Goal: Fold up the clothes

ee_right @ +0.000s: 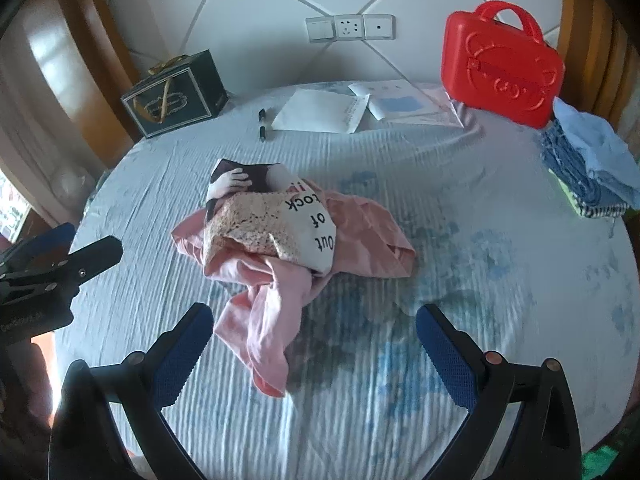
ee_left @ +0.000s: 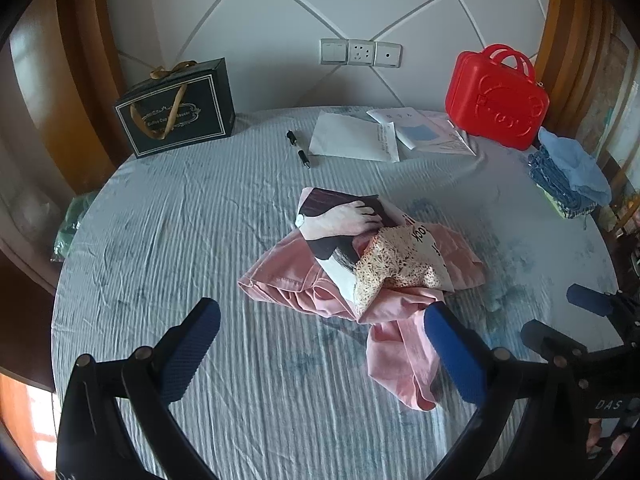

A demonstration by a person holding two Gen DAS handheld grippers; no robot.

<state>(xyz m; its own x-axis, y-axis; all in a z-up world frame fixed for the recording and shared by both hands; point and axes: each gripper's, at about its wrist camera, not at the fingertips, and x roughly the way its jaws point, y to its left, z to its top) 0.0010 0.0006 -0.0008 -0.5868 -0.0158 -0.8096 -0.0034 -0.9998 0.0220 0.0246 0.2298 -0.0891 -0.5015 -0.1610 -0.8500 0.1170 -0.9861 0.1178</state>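
A crumpled pink T-shirt (ee_left: 296,276) with a printed picture and black lettering lies in a heap on the round table covered in a pale blue striped cloth (ee_left: 200,208). One sleeve trails toward me. It also shows in the right wrist view (ee_right: 360,240). My left gripper (ee_left: 322,324) is open and empty, just short of the shirt, its right finger (ee_left: 452,352) beside the trailing sleeve. My right gripper (ee_right: 314,330) is open and empty, with the sleeve end (ee_right: 264,344) lying between its fingers. Each gripper shows at the edge of the other's view.
A dark gift box (ee_left: 176,108) stands at the back left. A pen (ee_left: 298,148) and papers (ee_left: 356,138) lie at the back. A red case (ee_left: 496,98) stands at the back right. A stack of folded blue clothes (ee_left: 568,176) sits at the right edge.
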